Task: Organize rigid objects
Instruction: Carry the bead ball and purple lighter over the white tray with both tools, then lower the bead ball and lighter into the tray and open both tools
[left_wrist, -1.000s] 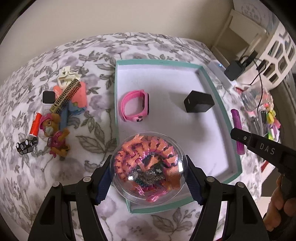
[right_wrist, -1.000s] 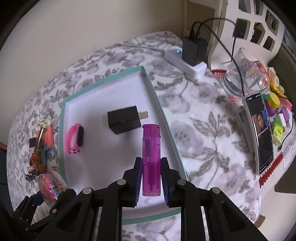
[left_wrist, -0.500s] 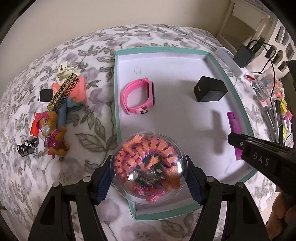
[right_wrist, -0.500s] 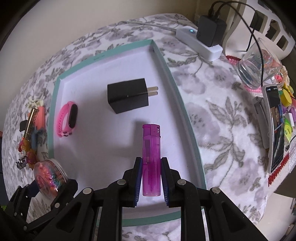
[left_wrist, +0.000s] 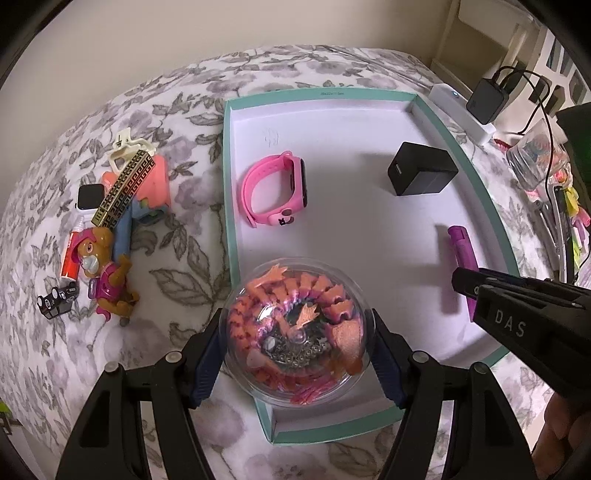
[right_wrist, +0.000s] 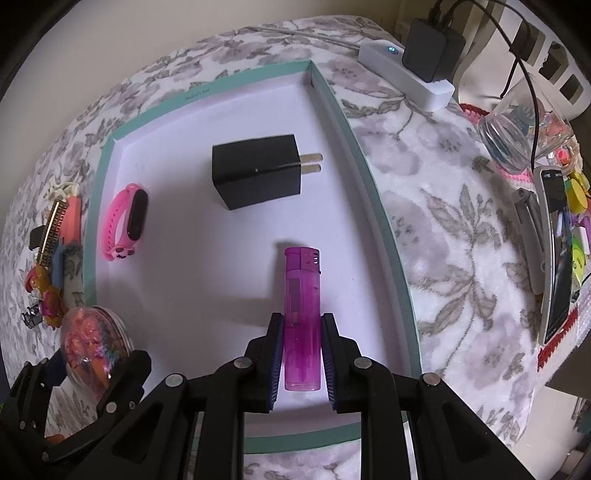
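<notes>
While both hands hover over the tray, start at the far left: a toy heap waits on the floral blanket, well clear of the teal rim. Next, the left gripper, clamped on a clear ball stuffed with an orange toy, hanging over the tray's near-left corner, half across the rim. It needs to go forward and a touch right before letting go, I'd say. Open floor lies ahead, with the pink watch further back. Moving right, the black charger sits toward the far side, prongs pointing at the right wall. Then the right gripper, pinching a purple lighter by its lower half, long axis running straight out from the jaws, cap end forward. Below it is bare floor just inside the right wall, so setting it down looks easy; only that wall crowds it.
</notes>
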